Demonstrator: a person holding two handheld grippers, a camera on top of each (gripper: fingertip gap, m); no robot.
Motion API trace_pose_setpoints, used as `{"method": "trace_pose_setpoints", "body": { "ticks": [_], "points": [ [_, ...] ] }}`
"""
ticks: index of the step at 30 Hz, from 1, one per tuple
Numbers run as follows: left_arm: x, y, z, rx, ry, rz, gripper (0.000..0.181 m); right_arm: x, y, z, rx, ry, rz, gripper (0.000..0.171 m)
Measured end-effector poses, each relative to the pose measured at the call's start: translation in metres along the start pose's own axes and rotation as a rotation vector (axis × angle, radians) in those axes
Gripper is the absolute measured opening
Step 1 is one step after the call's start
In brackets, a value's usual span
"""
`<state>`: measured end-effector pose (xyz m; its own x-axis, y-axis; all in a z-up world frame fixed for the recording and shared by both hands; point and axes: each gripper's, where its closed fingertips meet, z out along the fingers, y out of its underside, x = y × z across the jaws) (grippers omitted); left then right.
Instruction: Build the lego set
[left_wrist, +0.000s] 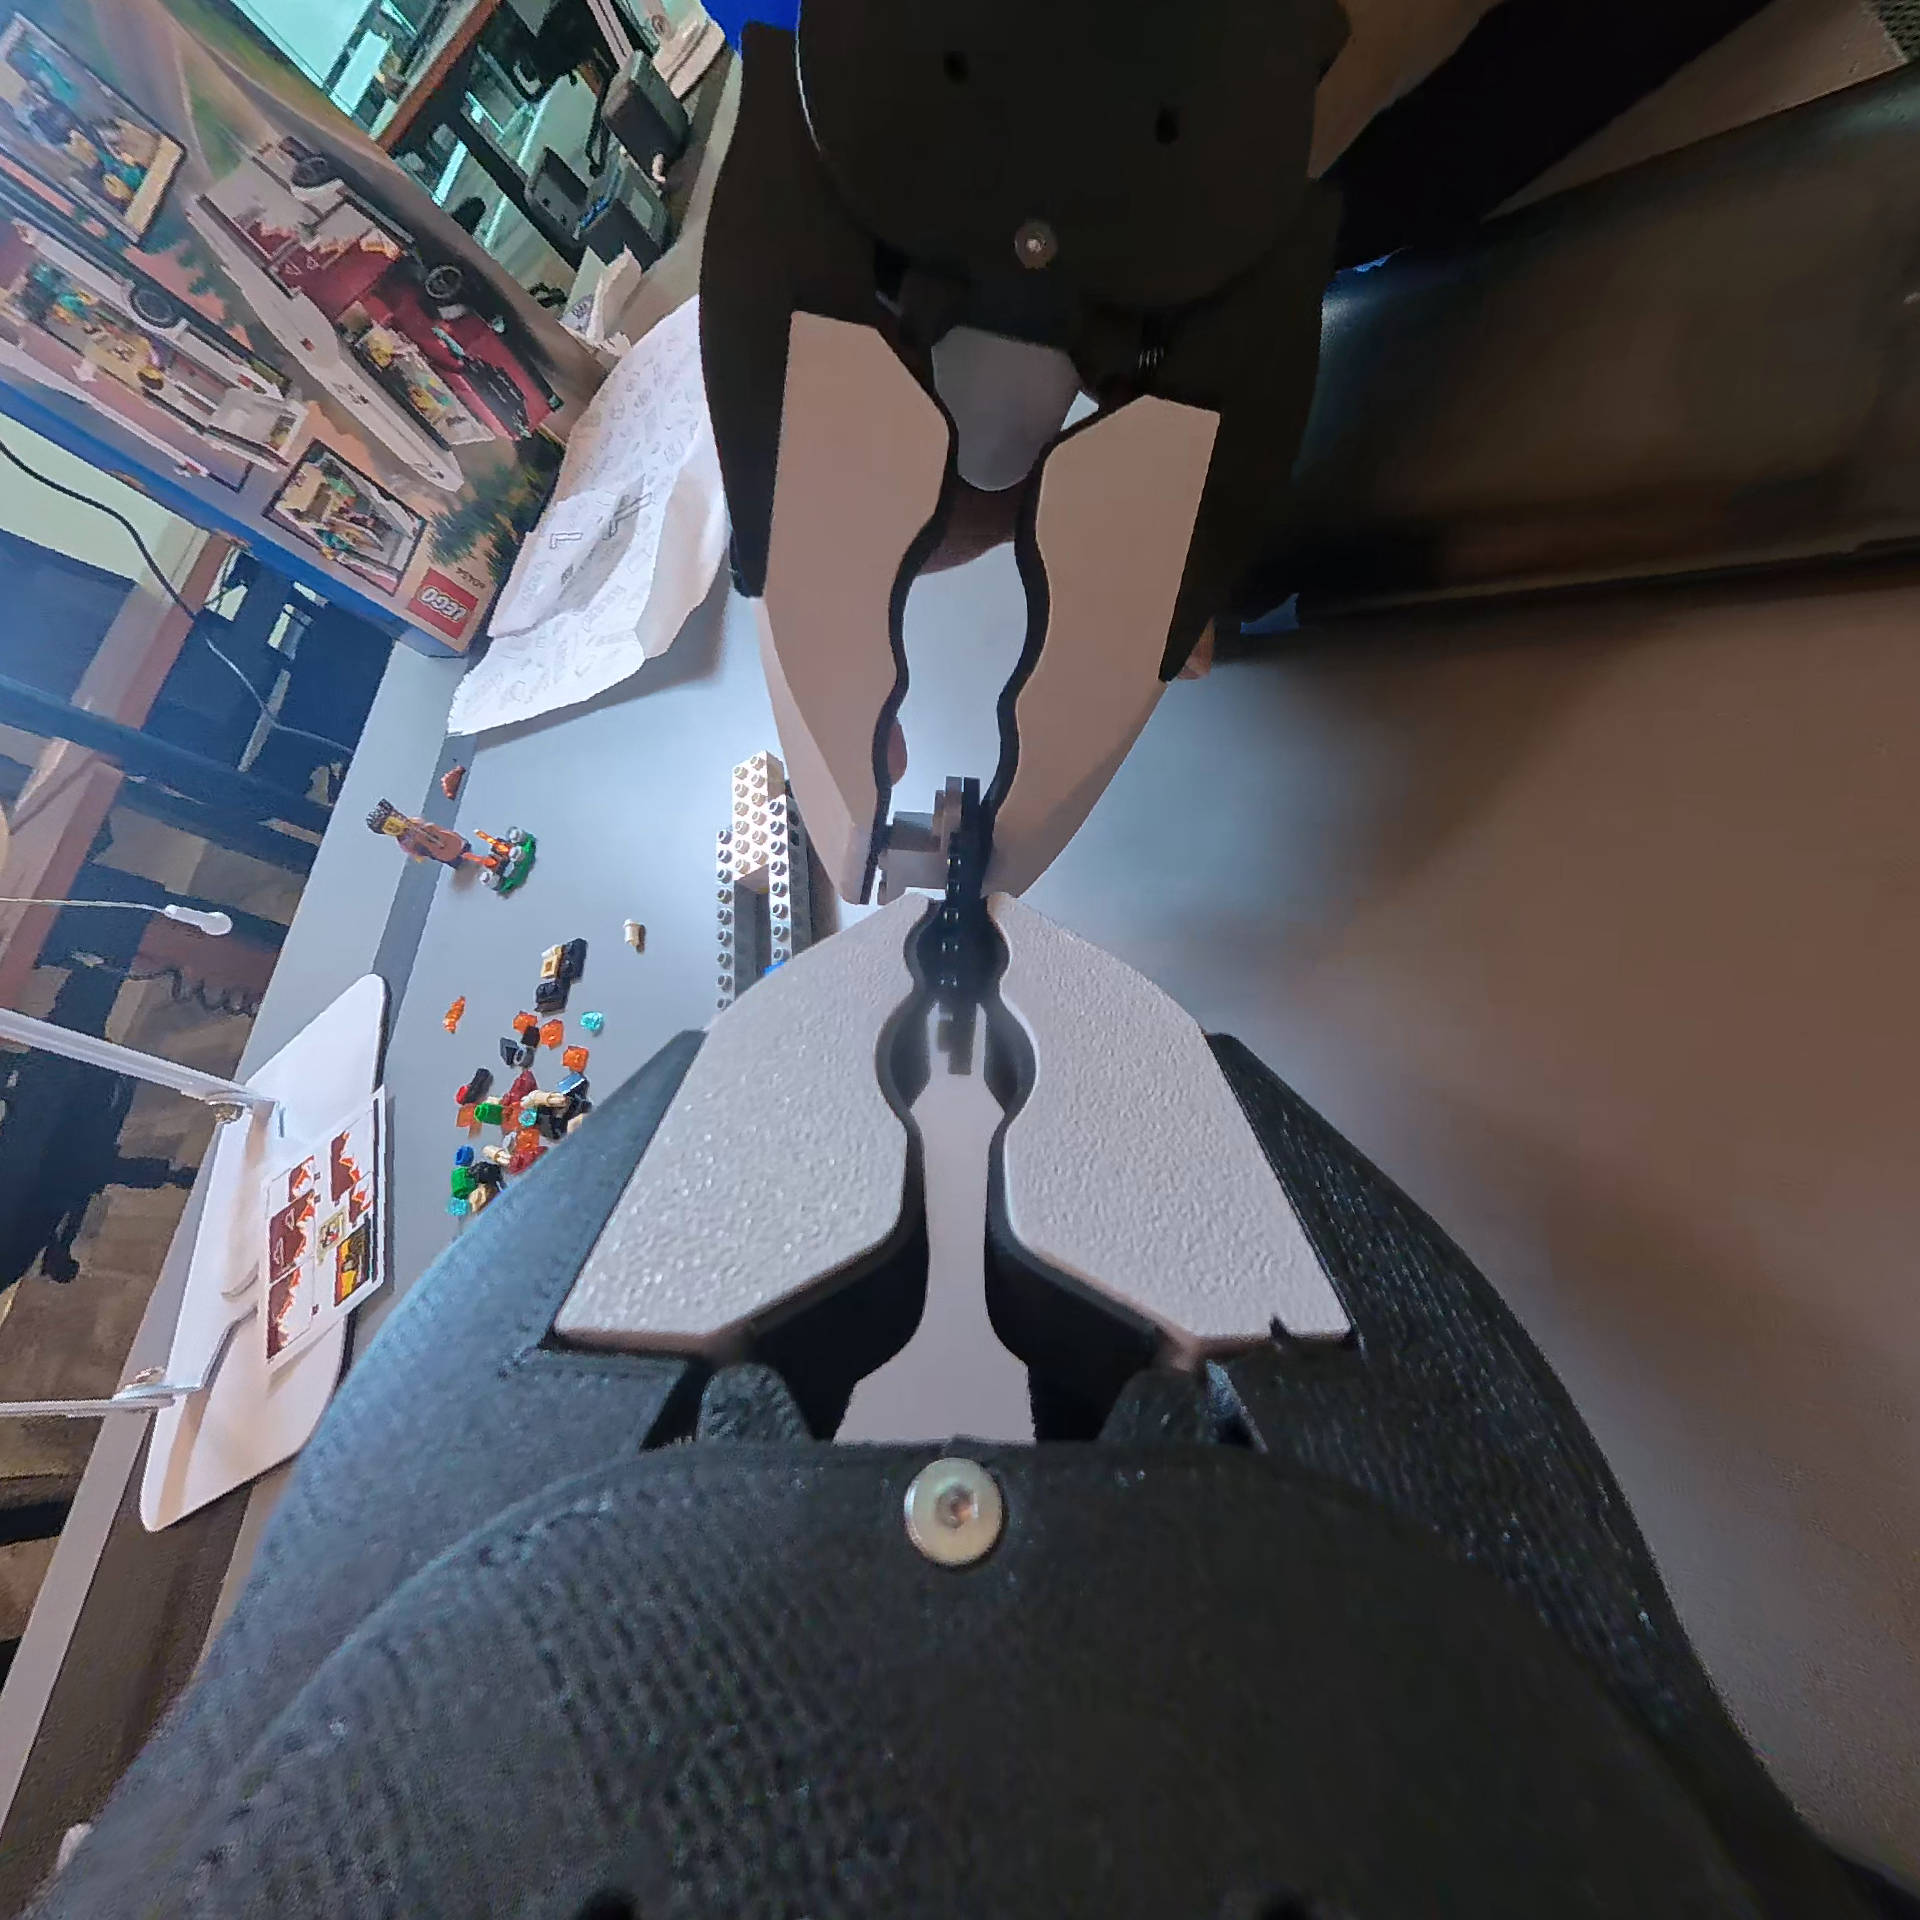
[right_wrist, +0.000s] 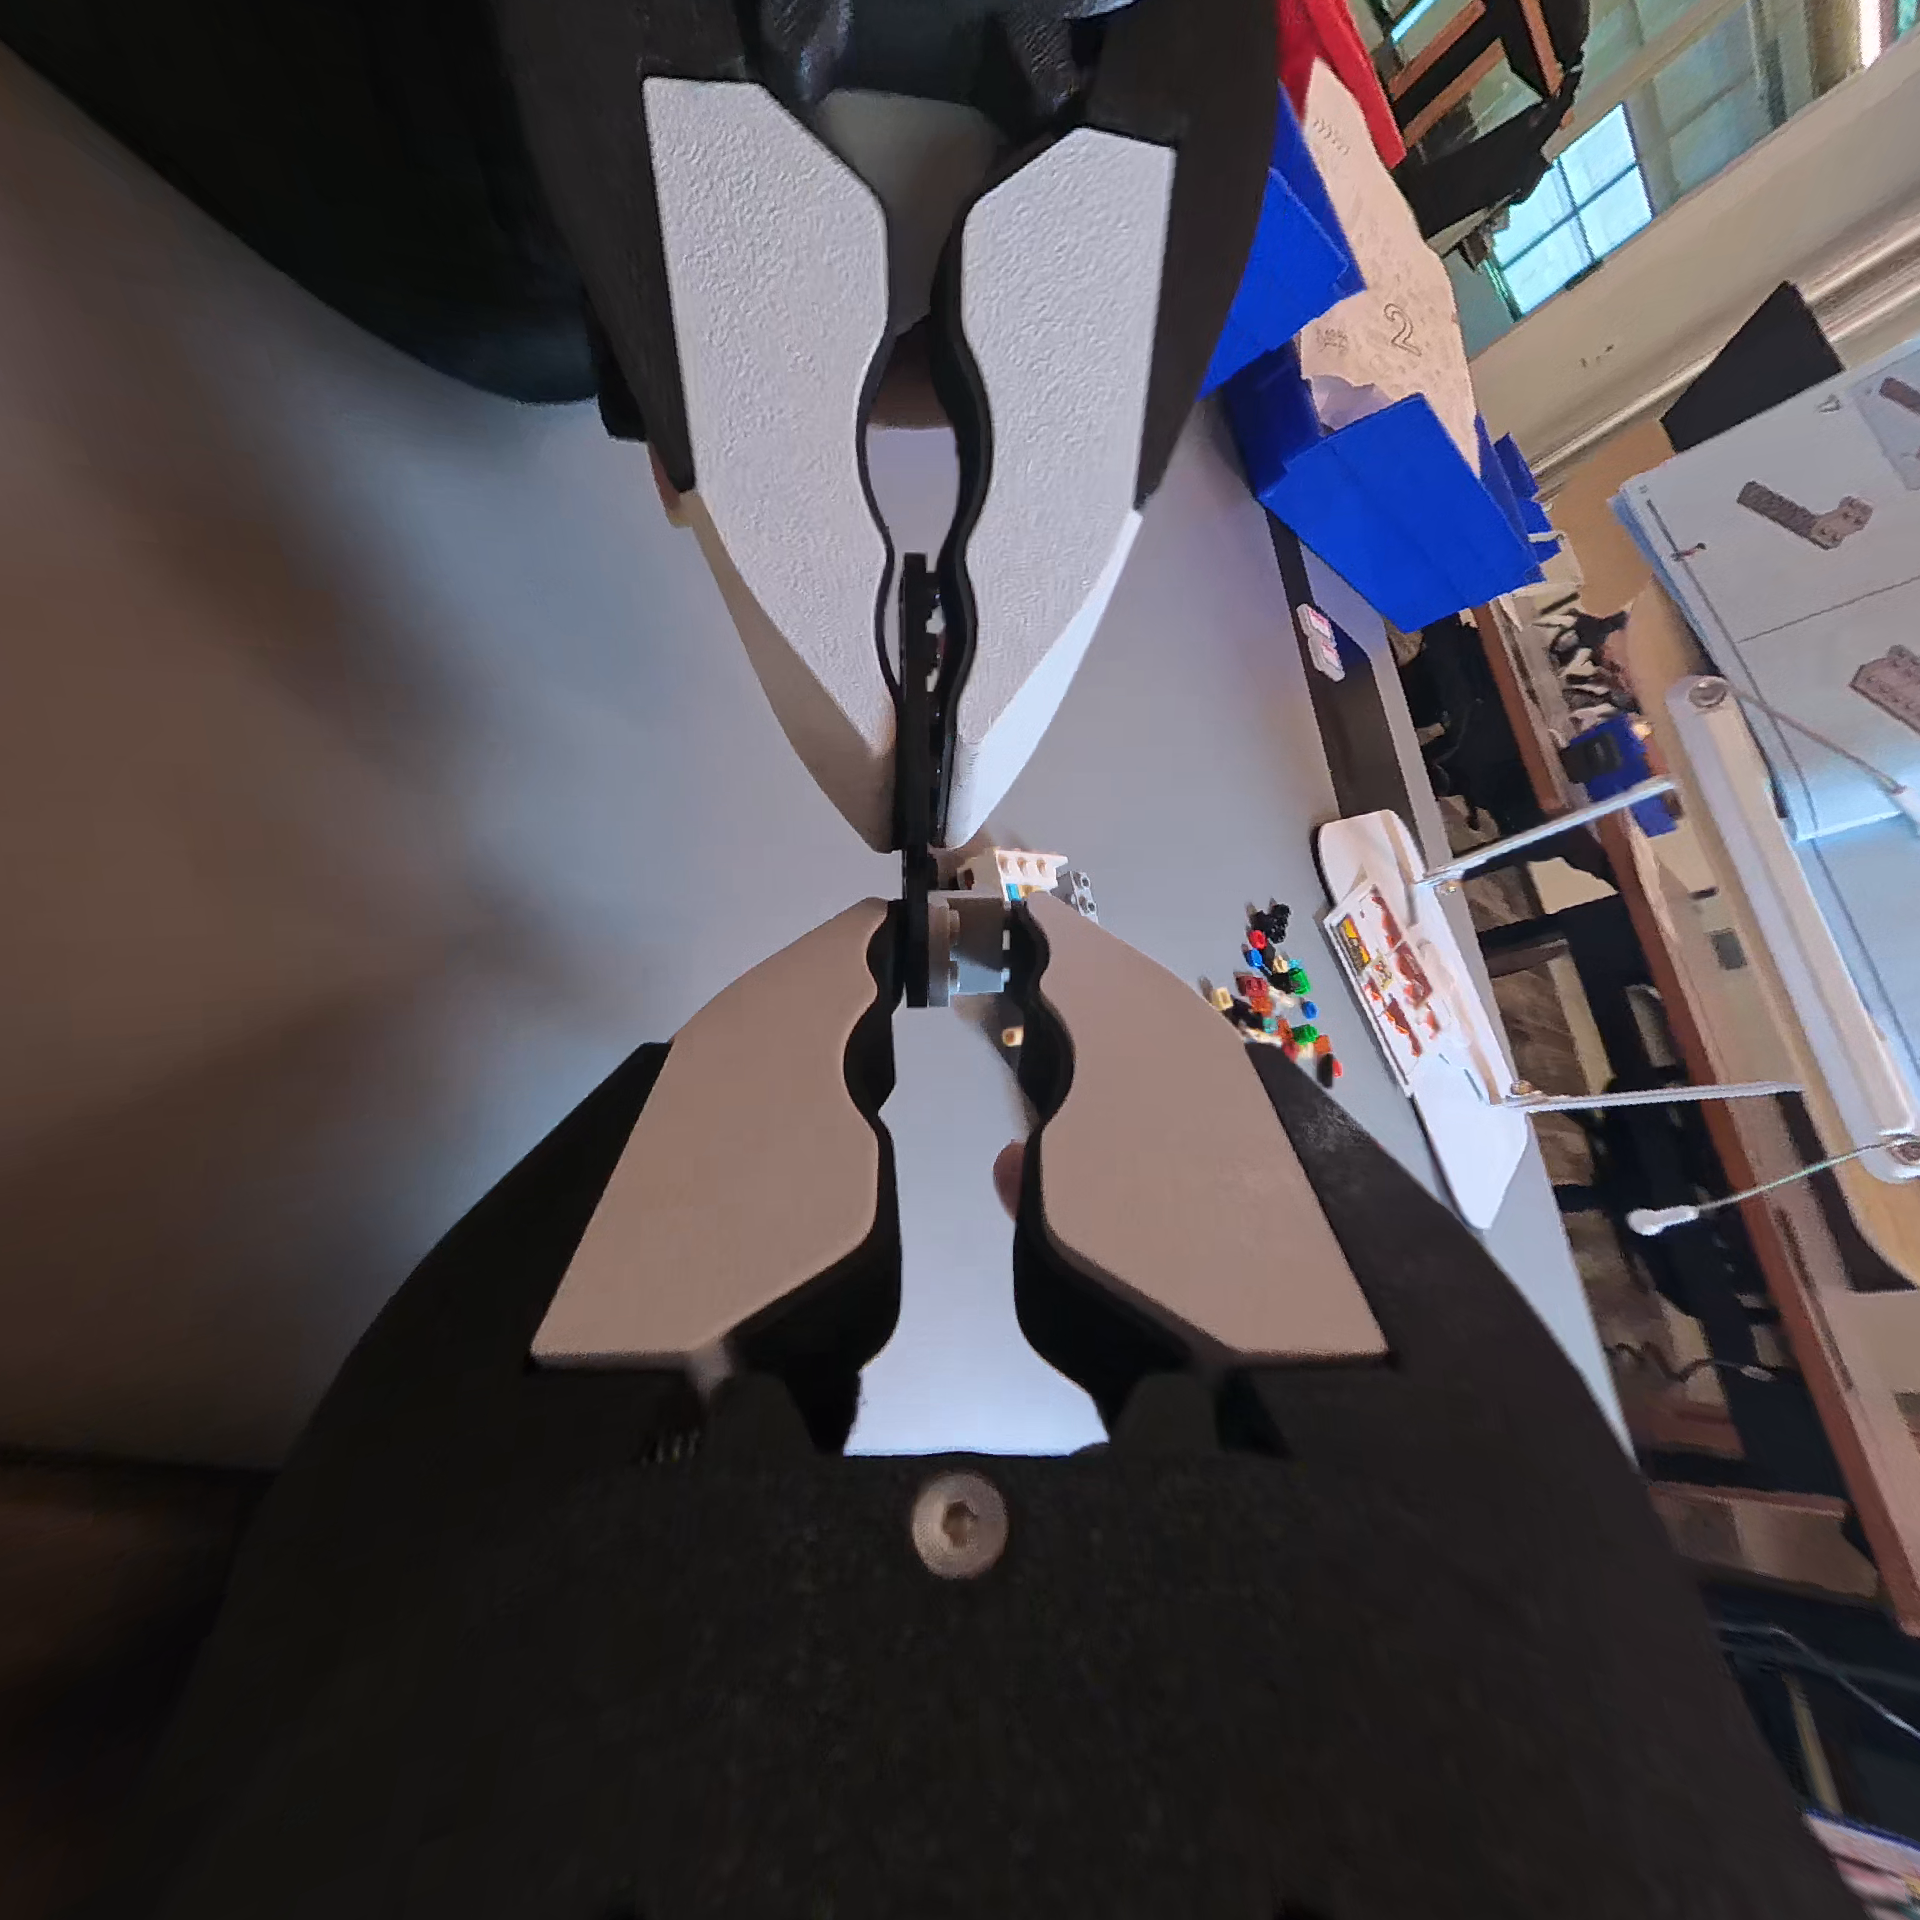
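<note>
My two grippers meet tip to tip above the grey table (left_wrist: 1351, 935). My left gripper (left_wrist: 958, 912) is shut on a thin black studded plate (left_wrist: 958, 961), held edge-on. It also shows from above in the right wrist view (right_wrist: 923, 831), clamping the same plate (right_wrist: 920, 675). My right gripper (right_wrist: 956, 920) is shut on a small grey brick (right_wrist: 977, 956) pressed against the plate's free end. In the left wrist view the right gripper (left_wrist: 925, 873) comes from the top with the grey brick (left_wrist: 914, 831) between its fingers.
A white and grey brick build (left_wrist: 758, 862) lies on the table behind the grippers. Loose small pieces (left_wrist: 520, 1101), a minifigure (left_wrist: 426, 836), a sticker sheet (left_wrist: 322, 1247), paper bags (left_wrist: 613, 520) and the set box (left_wrist: 260, 312) lie to the left. Blue bins (right_wrist: 1382, 499) and a booklet stand (right_wrist: 1818, 623) are at the table's edge.
</note>
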<state>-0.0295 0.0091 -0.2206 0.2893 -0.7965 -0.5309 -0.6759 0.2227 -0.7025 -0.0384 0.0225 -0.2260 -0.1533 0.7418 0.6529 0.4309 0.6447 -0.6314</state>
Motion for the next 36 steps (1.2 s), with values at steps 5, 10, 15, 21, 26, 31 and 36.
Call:
{"method": "trace_pose_setpoints", "body": {
  "ticks": [5,10,15,21,26,31,36],
  "points": [
    [-0.006,0.000,-0.003,0.014,-0.035,0.034,0.005,0.005,-0.003,-0.009,0.117,-0.146,0.337,0.034],
    [-0.004,-0.004,-0.004,0.039,-0.028,0.032,0.005,0.004,-0.003,-0.010,0.131,-0.130,0.270,0.036],
    [-0.005,-0.007,-0.004,0.074,-0.028,-0.003,0.005,0.007,-0.004,-0.008,0.094,-0.019,0.114,0.019],
    [-0.014,-0.013,-0.010,0.216,0.141,-0.464,0.030,0.035,0.003,-0.013,-0.006,0.261,-0.191,0.019],
    [-0.017,-0.001,-0.004,0.188,0.190,-0.643,0.020,0.035,0.002,-0.011,-0.059,0.359,-0.413,0.019],
    [-0.012,0.008,0.000,0.106,0.172,-0.593,0.018,0.029,0.009,-0.005,-0.064,0.298,-0.352,0.020],
    [-0.016,0.021,0.001,0.031,0.099,-0.439,0.017,0.023,0.025,-0.002,-0.046,0.106,0.028,0.027]
  ]
}}
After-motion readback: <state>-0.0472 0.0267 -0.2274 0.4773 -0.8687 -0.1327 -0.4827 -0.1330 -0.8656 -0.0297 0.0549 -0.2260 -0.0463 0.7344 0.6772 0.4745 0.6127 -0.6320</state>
